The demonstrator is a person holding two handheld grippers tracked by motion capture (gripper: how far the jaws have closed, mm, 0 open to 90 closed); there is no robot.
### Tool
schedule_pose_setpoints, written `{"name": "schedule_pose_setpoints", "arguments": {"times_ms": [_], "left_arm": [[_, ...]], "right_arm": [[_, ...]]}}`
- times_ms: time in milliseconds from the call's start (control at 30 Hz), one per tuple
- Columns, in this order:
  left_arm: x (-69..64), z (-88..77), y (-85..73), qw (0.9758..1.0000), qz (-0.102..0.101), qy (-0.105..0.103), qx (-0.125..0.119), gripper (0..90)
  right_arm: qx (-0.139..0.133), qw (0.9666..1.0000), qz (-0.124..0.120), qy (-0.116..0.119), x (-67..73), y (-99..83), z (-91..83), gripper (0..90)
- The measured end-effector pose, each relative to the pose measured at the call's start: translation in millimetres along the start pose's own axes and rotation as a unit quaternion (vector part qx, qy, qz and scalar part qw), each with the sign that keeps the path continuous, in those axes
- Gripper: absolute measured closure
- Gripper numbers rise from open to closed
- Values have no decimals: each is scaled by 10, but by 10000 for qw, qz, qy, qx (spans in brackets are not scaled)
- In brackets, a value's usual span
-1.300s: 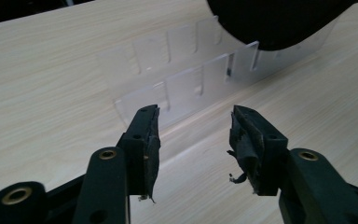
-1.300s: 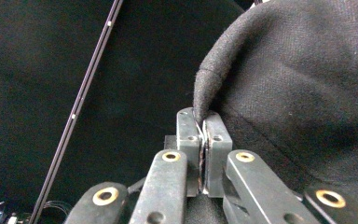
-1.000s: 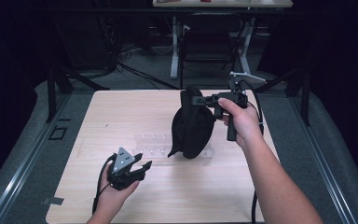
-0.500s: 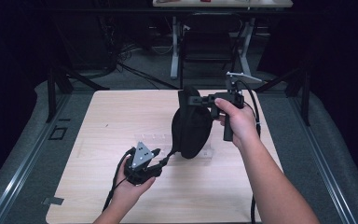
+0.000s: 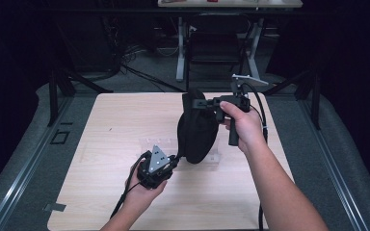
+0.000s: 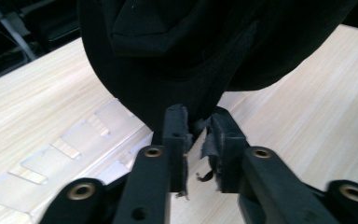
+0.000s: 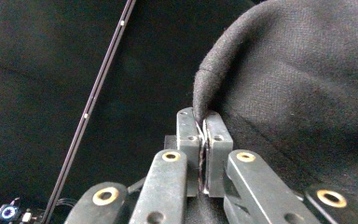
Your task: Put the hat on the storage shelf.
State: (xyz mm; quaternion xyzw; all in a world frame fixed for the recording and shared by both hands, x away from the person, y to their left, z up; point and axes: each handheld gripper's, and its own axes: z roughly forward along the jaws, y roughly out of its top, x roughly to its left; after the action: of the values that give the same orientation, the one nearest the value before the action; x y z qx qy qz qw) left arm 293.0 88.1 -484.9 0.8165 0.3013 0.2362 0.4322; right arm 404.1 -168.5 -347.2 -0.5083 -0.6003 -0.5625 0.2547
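**Both hands out over the table, both grippers clamped**

The left hand [image 5: 142, 185] sits low in the frame, left of centre, forearm rising from the bottom edge. Its black two-jaw left gripper [image 5: 175, 158] points up and to the right, grey three-cornered plate uppermost. The jaws have just been closing, and in the left gripper view they pinch a bottom fold of the black cloth bag [image 6: 186, 56]. The right forearm runs diagonally from the lower right. The right hand [image 5: 243, 127] stands raised right of centre, its black right gripper [image 5: 200, 103] aimed leftward, jaws pressed tight on the bag's upper edge.
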Motion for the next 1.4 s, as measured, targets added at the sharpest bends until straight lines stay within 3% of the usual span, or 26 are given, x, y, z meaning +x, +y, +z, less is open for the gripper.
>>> {"name": "schedule_pose_setpoints", "arguments": {"times_ms": [300,433,533,733,900,1033,1100,1167,1267,1300,1400], "left_arm": [[-15,-7,-35,9998,150,150,-38,830],[-22,-11,-48,9995,234,198,-51,839],[-53,-9,-45,9985,465,301,-16,846],[-14,-20,-71,9985,422,356,46,855],[17,-30,-138,9982,432,407,102,855],[77,-34,-214,9984,351,412,159,853],[114,-7,-297,9989,152,370,262,851],[146,9,-343,9985,144,404,347,850],[207,45,-479,9987,-247,330,312,840],[244,37,-521,9981,-486,249,278,837],[266,26,-568,9979,-585,177,205,835]], "right_arm": [[-51,9999,-16,126,7,-33,27,832],[-173,9996,-234,13,73,-55,10,767],[-146,9990,-419,-62,114,-69,-8,744],[-208,9986,-490,-5,163,-91,-80,721],[-204,9981,-566,-125,173,-104,-164,721],[-202,9978,-603,-164,173,-129,-215,721],[-221,9970,-694,-268,184,-148,-252,708],[-232,9967,-722,-288,189,-154,-269,703],[-293,9957,-800,-358,203,-175,-334,689],[-274,9956,-809,-374,203,-178,-353,686],[-315,9949,-840,-454,198,-200,-420,679]]}}
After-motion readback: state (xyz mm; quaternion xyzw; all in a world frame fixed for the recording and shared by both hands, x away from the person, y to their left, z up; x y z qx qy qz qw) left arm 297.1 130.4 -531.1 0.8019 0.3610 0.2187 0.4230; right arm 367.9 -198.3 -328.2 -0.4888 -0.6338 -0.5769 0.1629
